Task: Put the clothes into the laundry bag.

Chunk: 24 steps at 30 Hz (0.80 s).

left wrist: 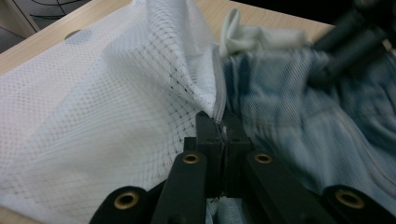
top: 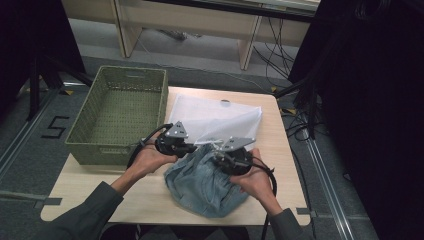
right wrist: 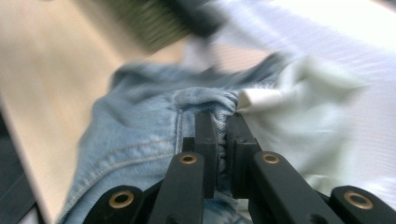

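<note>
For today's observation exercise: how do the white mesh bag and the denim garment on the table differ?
The mesh bag is white, see-through netting lying mostly flat; the denim garment is blue, opaque and bunched in a heap. The left gripper pinches the bag's zipper edge, while the right gripper is shut on a denim fold. Both are soft fabric resting on the table, meeting at the bag's opening.

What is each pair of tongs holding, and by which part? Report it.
Left tongs: white mesh bag, by its zipper edge. Right tongs: denim garment, by a bunched fold.
</note>
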Each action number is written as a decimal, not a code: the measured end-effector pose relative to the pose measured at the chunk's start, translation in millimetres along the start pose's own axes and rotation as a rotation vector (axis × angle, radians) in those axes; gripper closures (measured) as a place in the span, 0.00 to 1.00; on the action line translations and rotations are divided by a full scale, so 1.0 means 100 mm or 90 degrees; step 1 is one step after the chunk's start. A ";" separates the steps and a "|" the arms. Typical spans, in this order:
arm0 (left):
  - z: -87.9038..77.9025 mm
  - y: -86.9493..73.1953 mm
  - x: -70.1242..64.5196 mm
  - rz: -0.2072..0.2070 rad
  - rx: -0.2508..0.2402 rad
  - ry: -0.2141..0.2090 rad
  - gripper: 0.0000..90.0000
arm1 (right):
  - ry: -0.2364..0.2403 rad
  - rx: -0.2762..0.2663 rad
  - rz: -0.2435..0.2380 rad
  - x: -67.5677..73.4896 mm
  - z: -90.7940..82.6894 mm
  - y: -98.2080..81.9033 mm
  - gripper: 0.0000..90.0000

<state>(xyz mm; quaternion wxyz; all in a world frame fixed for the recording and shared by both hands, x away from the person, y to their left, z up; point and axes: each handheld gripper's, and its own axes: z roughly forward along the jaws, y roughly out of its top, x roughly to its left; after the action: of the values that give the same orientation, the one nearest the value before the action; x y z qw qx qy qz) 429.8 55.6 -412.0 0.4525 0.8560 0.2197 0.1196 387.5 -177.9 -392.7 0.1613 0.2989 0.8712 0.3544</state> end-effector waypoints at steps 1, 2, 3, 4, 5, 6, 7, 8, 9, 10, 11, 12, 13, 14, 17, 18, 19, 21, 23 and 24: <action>0.00 0.01 0.00 -0.001 0.003 0.000 0.97 | -0.004 0.017 -0.001 -0.07 -0.01 0.02 0.96; 0.00 0.01 -0.01 -0.001 0.005 0.003 0.97 | -0.019 0.009 0.016 -0.11 0.05 0.01 0.96; 0.00 0.00 0.00 0.007 0.014 0.003 0.97 | -0.024 0.024 0.019 -0.19 0.13 0.00 0.95; 0.01 -0.01 -0.01 0.004 0.018 0.006 0.97 | -0.020 0.055 0.035 -0.26 0.22 -0.04 0.95; 0.01 -0.01 0.01 0.016 0.021 0.007 0.97 | -0.027 0.062 0.045 -0.31 0.34 -0.10 0.95; 0.03 -0.02 0.01 0.005 0.018 0.008 0.97 | -0.034 0.081 0.056 -0.35 0.45 -0.17 0.95; 0.03 -0.03 0.02 -0.003 0.017 0.007 0.97 | -0.029 0.108 0.052 -0.39 0.54 -0.23 0.95; 0.03 -0.04 0.03 -0.009 0.017 0.005 0.97 | -0.030 0.128 0.062 -0.40 0.61 -0.29 0.95; 0.02 -0.05 0.05 -0.006 0.021 0.008 0.97 | -0.029 0.139 0.068 -0.39 0.65 -0.33 0.95; 0.02 -0.05 0.05 -0.009 0.013 0.010 0.97 | -0.029 0.142 0.079 -0.38 0.65 -0.33 0.94; 0.01 -0.05 0.06 -0.010 0.014 0.012 0.97 | -0.030 0.132 0.076 -0.39 0.63 -0.31 0.91; 0.01 -0.05 0.07 -0.021 0.011 0.014 0.97 | -0.032 0.120 0.070 -0.39 0.59 -0.28 0.88; 0.00 -0.05 0.08 -0.018 0.011 0.016 0.97 | -0.036 0.109 0.073 -0.38 0.53 -0.25 0.84; 0.00 -0.05 0.10 -0.018 0.009 0.017 0.97 | -0.043 0.093 0.077 -0.34 0.48 -0.21 0.79; -0.01 -0.05 0.14 -0.027 0.004 0.024 0.97 | -0.058 0.025 0.042 -0.21 0.25 -0.11 0.63; -0.01 -0.05 0.16 -0.028 0.005 0.026 0.97 | -0.053 -0.001 0.036 -0.15 0.19 -0.08 0.61; -0.01 -0.04 0.16 -0.031 0.003 0.029 0.97 | -0.042 -0.004 0.032 -0.08 0.12 -0.05 0.59; -0.03 -0.03 0.19 -0.022 0.009 0.035 0.97 | -0.025 -0.025 0.017 0.07 0.07 0.00 0.56; -0.03 -0.02 0.21 -0.024 0.013 0.038 0.97 | 0.004 -0.042 -0.009 0.22 0.09 0.05 0.55; -0.03 -0.02 0.21 -0.032 0.008 0.040 0.97 | 0.014 -0.052 -0.019 0.29 0.12 0.06 0.54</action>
<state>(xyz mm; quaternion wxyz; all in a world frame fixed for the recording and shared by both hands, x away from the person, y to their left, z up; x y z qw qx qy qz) 446.6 68.5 -411.9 0.4429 0.8489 0.2560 0.1332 373.5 -149.7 -399.1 0.1686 0.2753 0.8621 0.3907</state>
